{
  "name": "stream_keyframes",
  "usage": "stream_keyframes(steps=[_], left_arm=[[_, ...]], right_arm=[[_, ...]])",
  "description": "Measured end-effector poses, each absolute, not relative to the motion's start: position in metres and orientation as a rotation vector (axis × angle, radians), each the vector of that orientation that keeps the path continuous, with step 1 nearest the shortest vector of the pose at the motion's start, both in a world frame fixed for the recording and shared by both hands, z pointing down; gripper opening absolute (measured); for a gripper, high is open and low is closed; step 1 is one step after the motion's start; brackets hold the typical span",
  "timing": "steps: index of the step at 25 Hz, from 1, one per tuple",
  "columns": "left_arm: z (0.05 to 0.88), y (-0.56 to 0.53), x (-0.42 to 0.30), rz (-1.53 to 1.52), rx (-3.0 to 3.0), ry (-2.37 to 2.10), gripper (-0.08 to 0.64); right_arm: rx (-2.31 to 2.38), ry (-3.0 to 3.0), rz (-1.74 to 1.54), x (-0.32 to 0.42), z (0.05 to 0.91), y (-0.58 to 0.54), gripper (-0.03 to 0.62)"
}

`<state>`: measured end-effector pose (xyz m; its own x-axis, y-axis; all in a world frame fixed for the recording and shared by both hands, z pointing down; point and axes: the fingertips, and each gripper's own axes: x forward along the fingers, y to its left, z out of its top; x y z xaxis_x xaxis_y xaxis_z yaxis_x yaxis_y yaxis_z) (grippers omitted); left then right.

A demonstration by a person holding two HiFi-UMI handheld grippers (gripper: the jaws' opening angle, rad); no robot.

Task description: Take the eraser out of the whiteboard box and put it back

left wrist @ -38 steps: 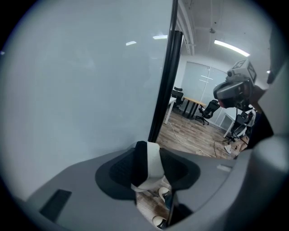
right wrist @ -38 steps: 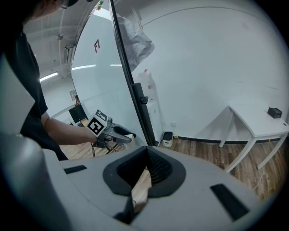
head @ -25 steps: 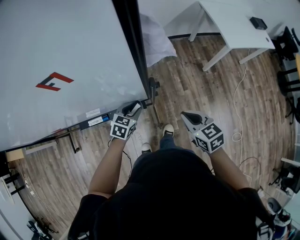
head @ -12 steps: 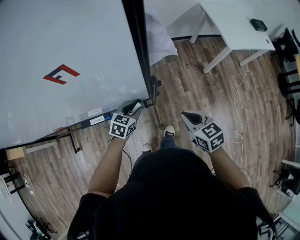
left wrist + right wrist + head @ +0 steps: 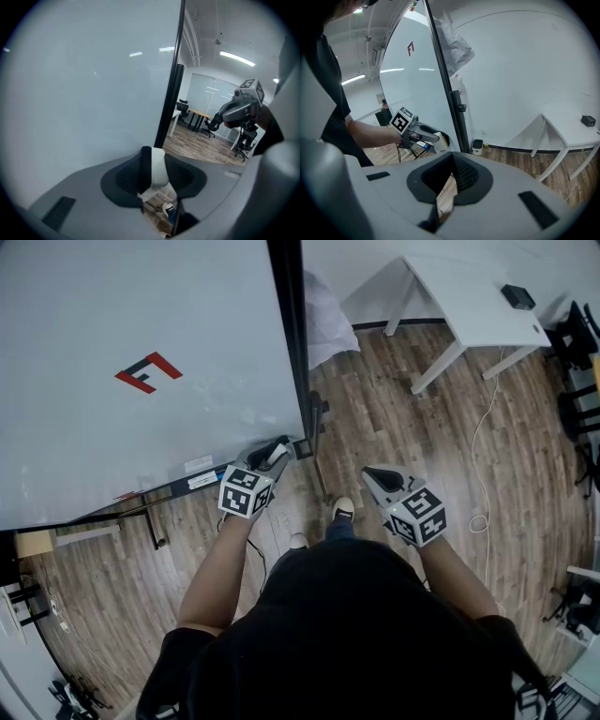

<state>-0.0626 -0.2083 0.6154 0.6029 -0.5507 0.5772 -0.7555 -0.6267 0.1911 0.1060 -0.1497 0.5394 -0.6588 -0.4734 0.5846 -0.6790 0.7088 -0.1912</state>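
The eraser (image 5: 158, 168), a white block with a black strip along its left side, stands upright between the pads of my left gripper (image 5: 157, 177), which is shut on it. In the head view the left gripper (image 5: 270, 458) holds the eraser (image 5: 276, 450) at the lower right corner of the whiteboard (image 5: 112, 352), just above the right end of the dark tray (image 5: 178, 487) under the board. My right gripper (image 5: 379, 476) hangs over the floor to the right, shut with nothing in it (image 5: 451, 164). From the right gripper view the left gripper (image 5: 433, 140) with the eraser (image 5: 442, 142) shows beside the board's black post.
The whiteboard's black frame post (image 5: 286, 334) runs down to a wheeled foot (image 5: 314, 413). A white table (image 5: 469, 287) stands at the back right, with a white cable (image 5: 478, 446) on the wooden floor. The person's shoes (image 5: 342, 509) are below the grippers. Office chairs (image 5: 577, 343) stand at the far right.
The left gripper has risen a little with the eraser in it, still at the board's lower corner. The right gripper has stayed where it was.
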Motion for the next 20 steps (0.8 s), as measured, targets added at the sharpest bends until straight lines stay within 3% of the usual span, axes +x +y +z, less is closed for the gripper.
stream_keyframes(steps=[20], left_arm=[[0.551,-0.189,-0.077,0.531,2.468,-1.062,0.154]], right_arm=[[0.875,-2.447,0.494,0.087,0.52,-0.128,-0.005]])
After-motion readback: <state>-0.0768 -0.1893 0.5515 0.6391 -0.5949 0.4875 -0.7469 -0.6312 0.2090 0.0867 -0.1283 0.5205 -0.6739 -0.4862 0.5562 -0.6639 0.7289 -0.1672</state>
